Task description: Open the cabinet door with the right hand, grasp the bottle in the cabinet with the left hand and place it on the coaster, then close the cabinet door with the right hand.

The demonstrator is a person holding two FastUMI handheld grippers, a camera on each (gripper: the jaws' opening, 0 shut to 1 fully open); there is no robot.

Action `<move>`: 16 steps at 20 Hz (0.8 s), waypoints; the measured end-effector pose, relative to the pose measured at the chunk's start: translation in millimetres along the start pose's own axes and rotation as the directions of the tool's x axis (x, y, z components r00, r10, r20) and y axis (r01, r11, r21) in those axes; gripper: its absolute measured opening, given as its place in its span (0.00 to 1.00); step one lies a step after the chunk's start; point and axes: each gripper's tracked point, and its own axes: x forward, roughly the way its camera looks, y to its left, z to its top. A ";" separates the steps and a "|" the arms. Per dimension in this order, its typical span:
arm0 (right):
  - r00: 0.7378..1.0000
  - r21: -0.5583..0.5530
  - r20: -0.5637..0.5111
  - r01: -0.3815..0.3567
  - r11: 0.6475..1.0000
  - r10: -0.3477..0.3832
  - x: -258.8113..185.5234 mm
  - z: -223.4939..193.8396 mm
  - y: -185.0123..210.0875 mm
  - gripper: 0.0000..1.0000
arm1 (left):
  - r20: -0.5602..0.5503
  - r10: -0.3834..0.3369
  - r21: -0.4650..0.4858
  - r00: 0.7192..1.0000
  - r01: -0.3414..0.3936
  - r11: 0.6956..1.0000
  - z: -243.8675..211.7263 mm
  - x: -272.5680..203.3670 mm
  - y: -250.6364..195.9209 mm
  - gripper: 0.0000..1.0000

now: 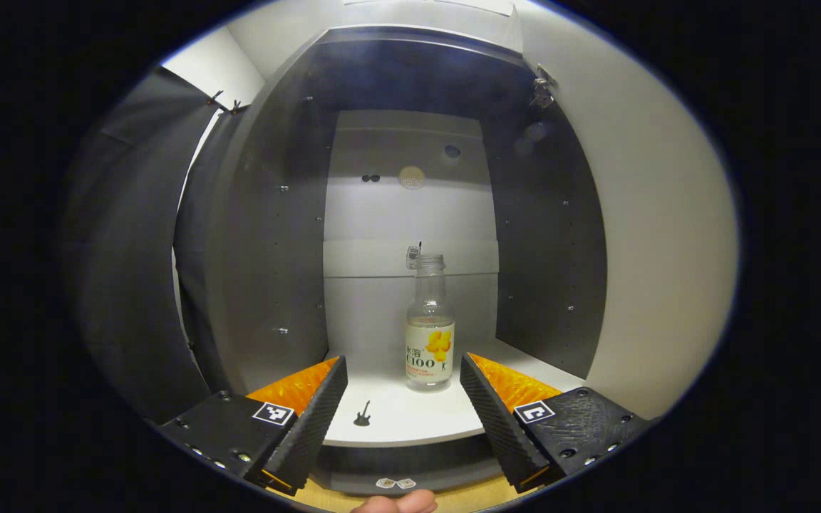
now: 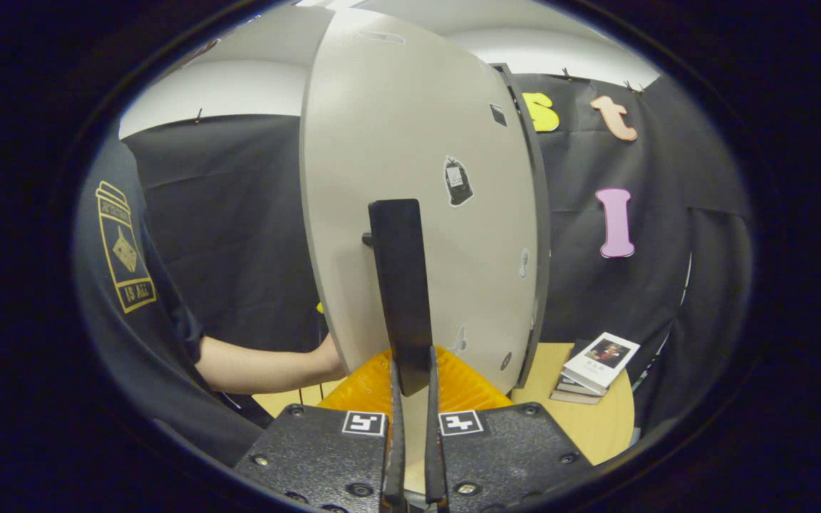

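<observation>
In the left gripper view a clear bottle (image 1: 430, 329) with a yellow fruit label and no cap stands upright on the white cabinet shelf (image 1: 410, 417). My left gripper (image 1: 403, 402) is open at the shelf's front edge, with the bottle farther back between its fingers and untouched. In the right gripper view the pale cabinet door (image 2: 417, 199) is swung open, and my right gripper (image 2: 410, 385) is shut on its dark upright handle (image 2: 402, 285). The open door's inner face (image 1: 660, 235) shows at the right of the left gripper view.
Dark side walls (image 1: 268, 235) flank the cabinet's inside. A small guitar sticker (image 1: 362, 414) lies on the shelf. In the right gripper view a stack of books (image 2: 596, 367) rests on the wooden table (image 2: 596, 420), and a person's forearm (image 2: 268, 363) reaches behind the door.
</observation>
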 end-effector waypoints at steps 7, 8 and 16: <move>0.997 0.039 0.026 0.068 0.997 -0.069 -0.9 -1.8 -10.5 0.13 | -0.021 0.057 0.032 0.998 -0.056 0.998 -10.1 66.0 -3.7 0.96; 0.996 0.053 0.032 0.079 0.995 -0.080 -1.5 -1.6 -12.3 0.14 | -0.028 0.051 0.033 0.998 -0.050 0.998 -11.7 72.6 -7.8 0.96; 0.986 0.092 0.052 0.152 0.984 -0.157 -3.5 -0.3 -27.1 0.55 | -0.046 0.061 0.019 0.997 -0.060 0.998 -13.8 118.2 -25.0 0.96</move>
